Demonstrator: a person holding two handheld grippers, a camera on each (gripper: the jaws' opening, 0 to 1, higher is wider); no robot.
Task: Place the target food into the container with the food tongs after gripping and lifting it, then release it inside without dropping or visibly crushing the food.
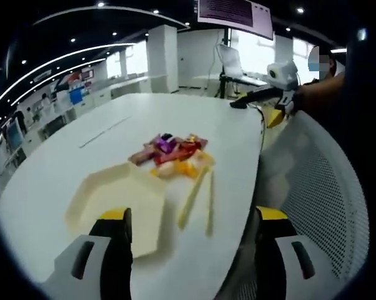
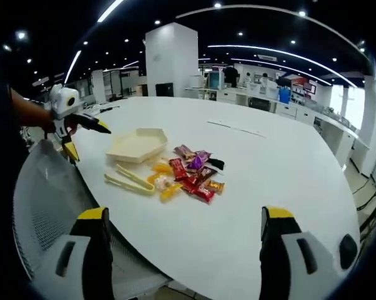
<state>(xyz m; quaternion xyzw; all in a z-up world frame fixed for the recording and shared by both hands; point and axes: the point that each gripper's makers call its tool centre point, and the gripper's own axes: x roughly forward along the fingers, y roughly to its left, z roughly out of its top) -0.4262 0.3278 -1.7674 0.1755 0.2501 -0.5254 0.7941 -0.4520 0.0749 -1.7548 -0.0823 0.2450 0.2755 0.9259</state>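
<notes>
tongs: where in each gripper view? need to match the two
Left gripper view: the tongs lie just right of the tray, below the snack pile, near centre.
Right gripper view: the tongs lie left of centre, below the tray.
Shared landmark: the snack pile, touching the tongs' tips.

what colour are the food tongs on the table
Pale yellow food tongs, close to the container's cream tone; clearest in the right gripper view.
</notes>
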